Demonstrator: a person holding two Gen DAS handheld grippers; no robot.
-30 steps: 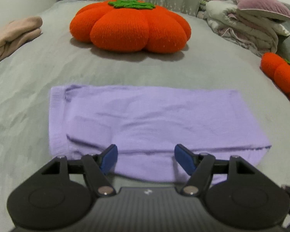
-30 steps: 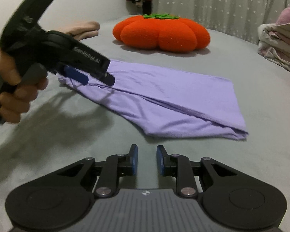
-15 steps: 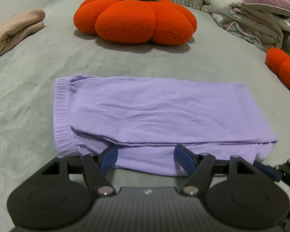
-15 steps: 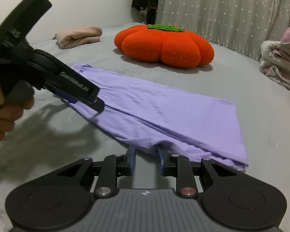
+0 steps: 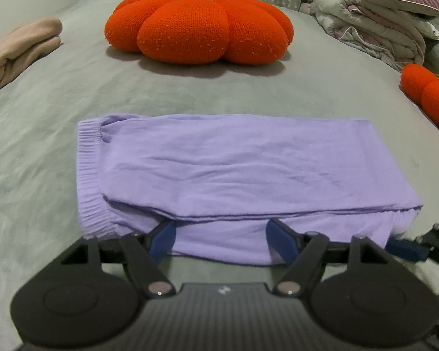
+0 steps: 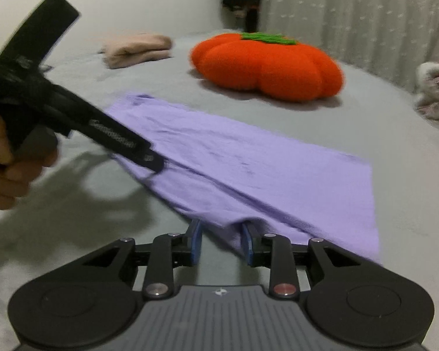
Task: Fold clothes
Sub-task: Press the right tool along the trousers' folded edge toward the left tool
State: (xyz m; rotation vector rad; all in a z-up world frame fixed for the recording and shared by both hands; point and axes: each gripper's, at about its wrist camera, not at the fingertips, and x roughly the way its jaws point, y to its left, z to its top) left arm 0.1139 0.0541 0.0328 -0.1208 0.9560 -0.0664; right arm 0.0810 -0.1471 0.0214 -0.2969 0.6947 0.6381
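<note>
On a grey-sheeted bed (image 5: 190,93), with a folded beige garment (image 5: 20,49) at upper left and a pumpkin cushion (image 5: 199,26) at top centre, the lilac knit trousers (image 5: 234,169) lie folded lengthwise mid-frame. The left hand-held gripper (image 5: 219,235) hovers wide open over their near edge. The right hand-held gripper (image 6: 221,241) has just moved in and parted its jaws around the hem corner without pinching it, likely the start of the next fold.

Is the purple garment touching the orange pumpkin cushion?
Apart. The left wrist view shows a wide strip of bare grey bedsheet between the purple garment and the pumpkin cushion; the right wrist view shows the same gap.
</note>
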